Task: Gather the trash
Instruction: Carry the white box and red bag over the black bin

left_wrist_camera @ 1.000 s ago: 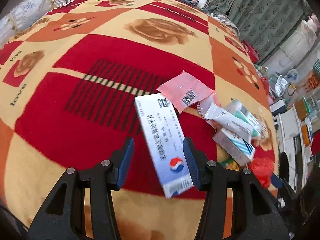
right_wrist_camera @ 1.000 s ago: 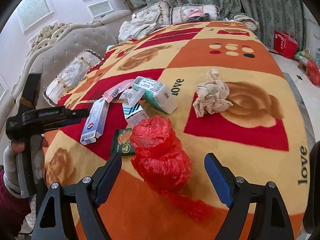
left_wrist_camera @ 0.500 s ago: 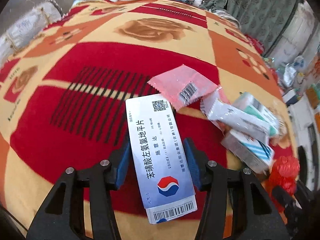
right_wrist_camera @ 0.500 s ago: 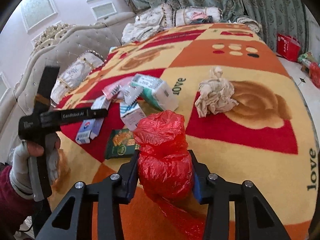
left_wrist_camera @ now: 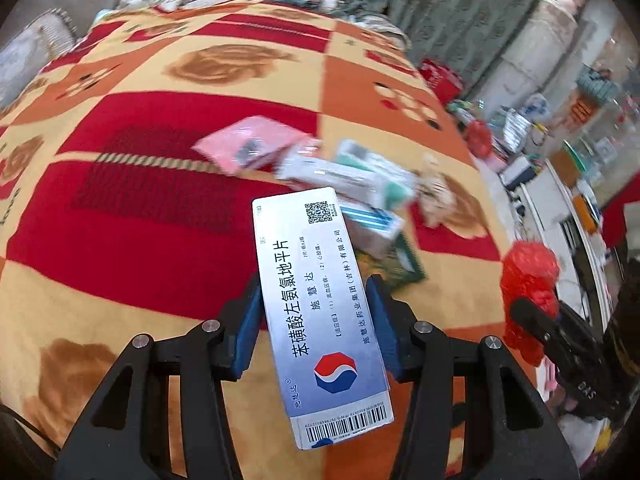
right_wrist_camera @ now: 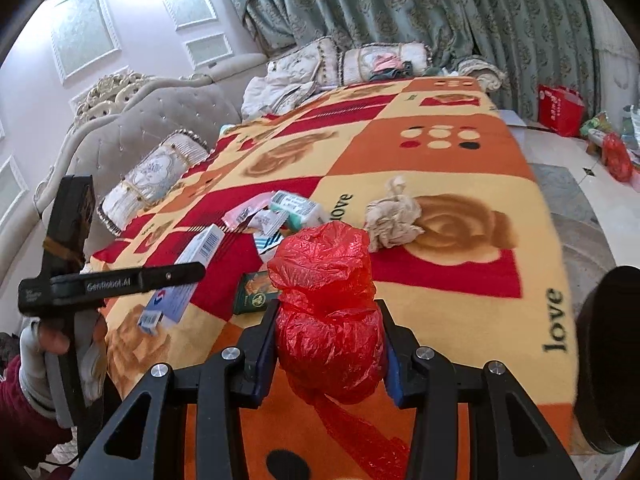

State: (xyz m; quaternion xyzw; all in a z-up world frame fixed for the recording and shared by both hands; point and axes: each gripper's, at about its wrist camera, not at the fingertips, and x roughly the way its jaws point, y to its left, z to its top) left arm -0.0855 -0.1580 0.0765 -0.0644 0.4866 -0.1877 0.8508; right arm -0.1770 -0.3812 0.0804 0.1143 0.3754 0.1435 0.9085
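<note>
My left gripper [left_wrist_camera: 314, 320] is shut on a long blue-white medicine box [left_wrist_camera: 320, 312], lifted off the red, orange and cream blanket [left_wrist_camera: 140, 216]. That box [right_wrist_camera: 188, 276] also shows in the right wrist view, beside the left gripper. My right gripper [right_wrist_camera: 328, 344] is shut on a crumpled red plastic bag [right_wrist_camera: 326, 312], raised above the blanket [right_wrist_camera: 460, 316]; the bag [left_wrist_camera: 528, 288] appears at the right of the left wrist view. Still lying on the bed are a pink sachet [left_wrist_camera: 248, 148], small boxes [left_wrist_camera: 360, 184], a green packet [right_wrist_camera: 252, 294] and a crumpled tissue [right_wrist_camera: 392, 216].
Pillows [right_wrist_camera: 152, 184] and a tufted headboard [right_wrist_camera: 132, 116] line the bed's left side, with curtains [right_wrist_camera: 400, 0] behind. A red bag [right_wrist_camera: 560, 110] and clutter sit on the floor at right. A gloved hand [right_wrist_camera: 36, 344] holds the left gripper.
The left gripper closed on the medicine box and lifted it from the blanket. The right gripper closed on the red bag and raised it.
</note>
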